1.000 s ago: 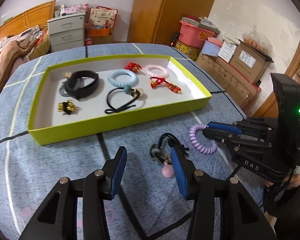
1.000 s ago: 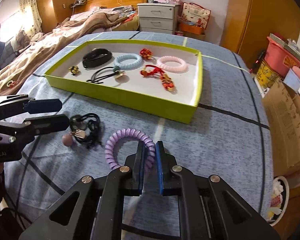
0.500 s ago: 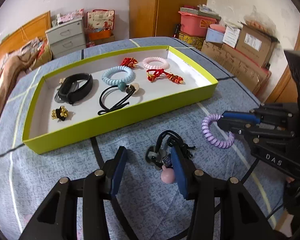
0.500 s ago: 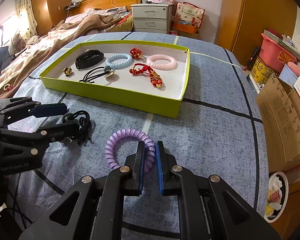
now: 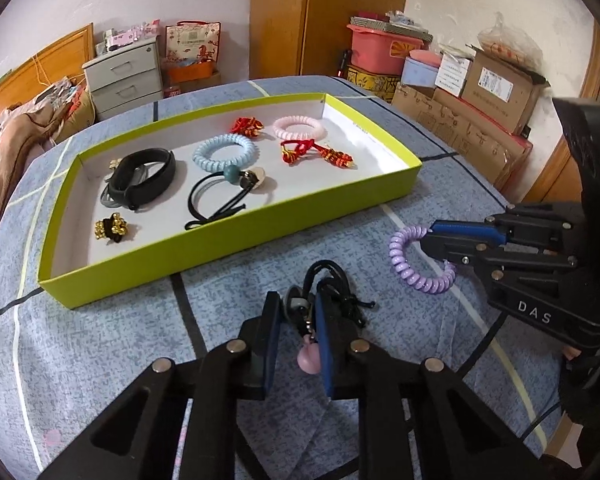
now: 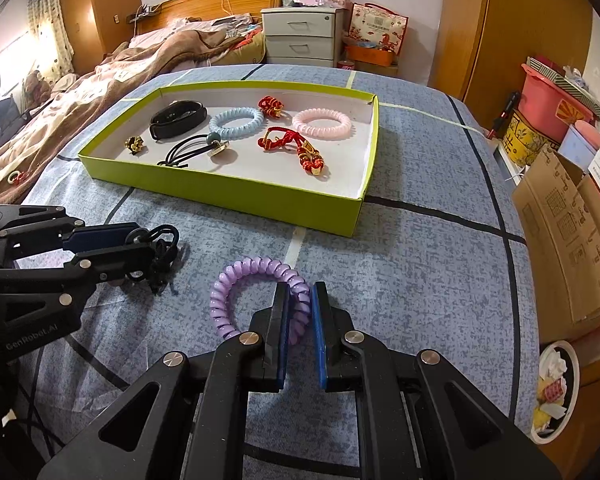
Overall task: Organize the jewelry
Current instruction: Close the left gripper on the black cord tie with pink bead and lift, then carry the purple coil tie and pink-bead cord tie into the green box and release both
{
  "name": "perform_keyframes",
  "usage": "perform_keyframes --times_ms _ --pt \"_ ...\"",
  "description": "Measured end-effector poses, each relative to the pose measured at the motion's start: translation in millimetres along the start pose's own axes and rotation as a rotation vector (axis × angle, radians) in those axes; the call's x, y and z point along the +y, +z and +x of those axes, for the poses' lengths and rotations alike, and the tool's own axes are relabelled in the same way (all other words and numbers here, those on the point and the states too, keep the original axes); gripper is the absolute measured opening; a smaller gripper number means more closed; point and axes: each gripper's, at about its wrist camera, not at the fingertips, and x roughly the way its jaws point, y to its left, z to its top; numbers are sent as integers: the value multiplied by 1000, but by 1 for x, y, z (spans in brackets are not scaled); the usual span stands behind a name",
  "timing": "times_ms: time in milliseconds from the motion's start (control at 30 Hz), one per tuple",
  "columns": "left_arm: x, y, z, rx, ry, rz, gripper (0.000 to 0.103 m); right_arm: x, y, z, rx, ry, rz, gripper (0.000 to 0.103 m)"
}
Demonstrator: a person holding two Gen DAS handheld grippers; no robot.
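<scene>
My left gripper (image 5: 297,303) is shut on a black hair tie with a pink charm (image 5: 327,296) and holds it over the blue cloth in front of the green tray (image 5: 228,246). It also shows in the right wrist view (image 6: 162,246). My right gripper (image 6: 299,294) is shut on a purple spiral hair tie (image 6: 242,280), right of the left one; the tie also shows in the left wrist view (image 5: 406,268). The tray (image 6: 256,202) holds a black band (image 5: 142,178), blue (image 5: 224,150) and pink (image 5: 299,128) spiral ties, red knots and a gold clip.
The table is covered with a blue cloth with dark and light lines (image 6: 428,264). Cardboard boxes (image 6: 564,220) and a bin (image 6: 556,388) stand past its right edge. A bed (image 6: 112,80) and a drawer unit (image 6: 300,36) lie behind.
My left gripper has closed on the black hair tie and lifted it. My right gripper has kept its hold on the purple tie and drawn back a little from the tray.
</scene>
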Motion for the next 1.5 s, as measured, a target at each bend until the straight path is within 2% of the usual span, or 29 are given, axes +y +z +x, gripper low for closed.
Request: perform_keyframes --times_ms 400,700,1000,1100,1367,1500 --pt "19 4 -11 -46 17 -59 17 -4 2 -5 -20 19 32 11" --pt "26 8 -25 -88 -15 -77 17 -2 7 -18 -55 52 42 11" --pt "32 32 -42 -136 -13 -67 17 -5 31 -37 -123 69 53 10" --pt "35 32 -40 -132 -11 -66 17 -6 29 -31 -99 101 36 10" --pt "37 20 -24 -91 -39 -93 17 -5 16 -1 9 66 15 11" --pt "36 18 -22 -82 -39 -94 17 -1 13 8 39 52 -14 19"
